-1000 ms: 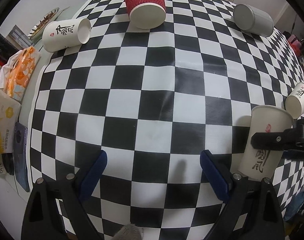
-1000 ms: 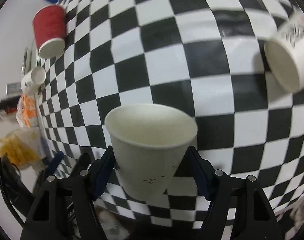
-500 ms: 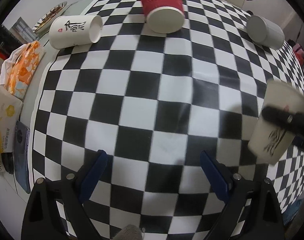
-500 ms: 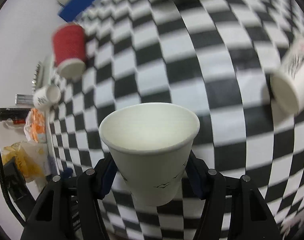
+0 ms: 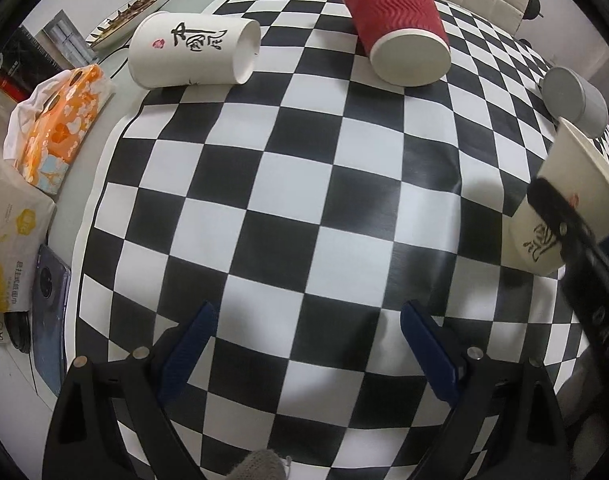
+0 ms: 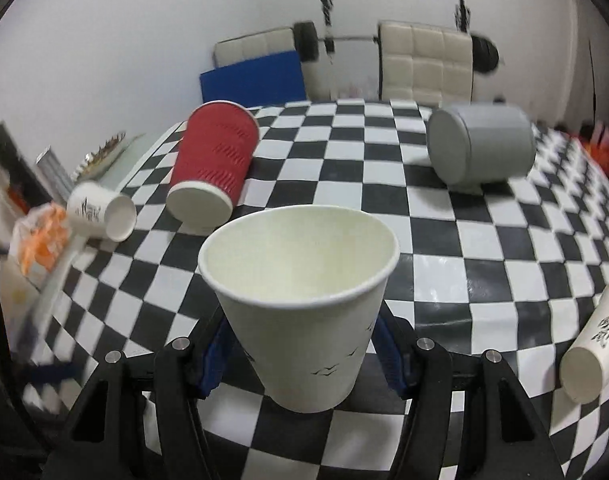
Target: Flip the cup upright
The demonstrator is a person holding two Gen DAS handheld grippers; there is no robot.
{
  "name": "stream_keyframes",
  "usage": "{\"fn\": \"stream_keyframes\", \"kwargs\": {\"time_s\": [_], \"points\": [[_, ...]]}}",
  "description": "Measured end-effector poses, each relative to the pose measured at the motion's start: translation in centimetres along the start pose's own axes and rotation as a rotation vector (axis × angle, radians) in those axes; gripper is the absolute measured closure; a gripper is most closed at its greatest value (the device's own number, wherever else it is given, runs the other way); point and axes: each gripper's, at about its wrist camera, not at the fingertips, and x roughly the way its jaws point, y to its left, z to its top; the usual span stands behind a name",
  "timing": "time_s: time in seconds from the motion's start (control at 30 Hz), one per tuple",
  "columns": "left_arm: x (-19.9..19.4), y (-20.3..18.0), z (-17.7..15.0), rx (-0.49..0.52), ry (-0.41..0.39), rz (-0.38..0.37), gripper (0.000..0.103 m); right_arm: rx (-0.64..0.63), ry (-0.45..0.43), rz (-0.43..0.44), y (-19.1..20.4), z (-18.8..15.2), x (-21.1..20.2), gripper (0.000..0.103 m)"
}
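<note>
My right hand-held gripper (image 6: pixel 302 354) is clamped on the white paper cup (image 6: pixel 300 300), its blue pads pressed to both sides of the lower wall. The cup sits mouth up, slightly tilted, above the checkered counter (image 6: pixel 444 248). Its side carries small printed bird shapes; in the left wrist view the same cup (image 5: pixel 560 216) shows black brush calligraphy and a small red seal, neither of which I can read.

My left hand-held gripper (image 5: pixel 306 344) is spread wide with nothing between its fingers, hovering over the counter (image 5: pixel 264 184).

Ahead and left of my left hand-held gripper a calligraphy cup (image 5: pixel 192 50) lies on its side; ahead, a red ribbed cup (image 5: pixel 396 24) lies likewise. Far right lies a grey canister (image 5: pixel 574 96). To the right of my right hand-held gripper lies another calligraphy cup (image 6: pixel 596 348).
</note>
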Motion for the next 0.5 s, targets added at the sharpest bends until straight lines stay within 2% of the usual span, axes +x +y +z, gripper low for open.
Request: {"fn": "stream_keyframes", "kwargs": {"time_s": [0.17, 0.23, 0.27, 0.5], "points": [[0.3, 1.3, -0.4, -0.002, -0.012, -0.012, 0.008, 0.004, 0.059, 0.0, 0.2, -1.0, -0.4, 0.037], [0.0, 2.1, -1.5, -0.001, -0.03, -0.014, 0.008, 0.013, 0.095, -0.011, 0.2, -1.3, -0.5, 0.026], [-0.1, 2.3, -1.7, 0.006, -0.038, -0.004, 0.008, 0.021, 0.107, -0.014, 0.1, -1.6, -0.7, 0.018], [-3.2, 3.5, -3.6, 0.039, -0.118, 0.02, 0.008, 0.071, 0.148, -0.118, -0.7, -3.0, -4.2, 0.016]]}}
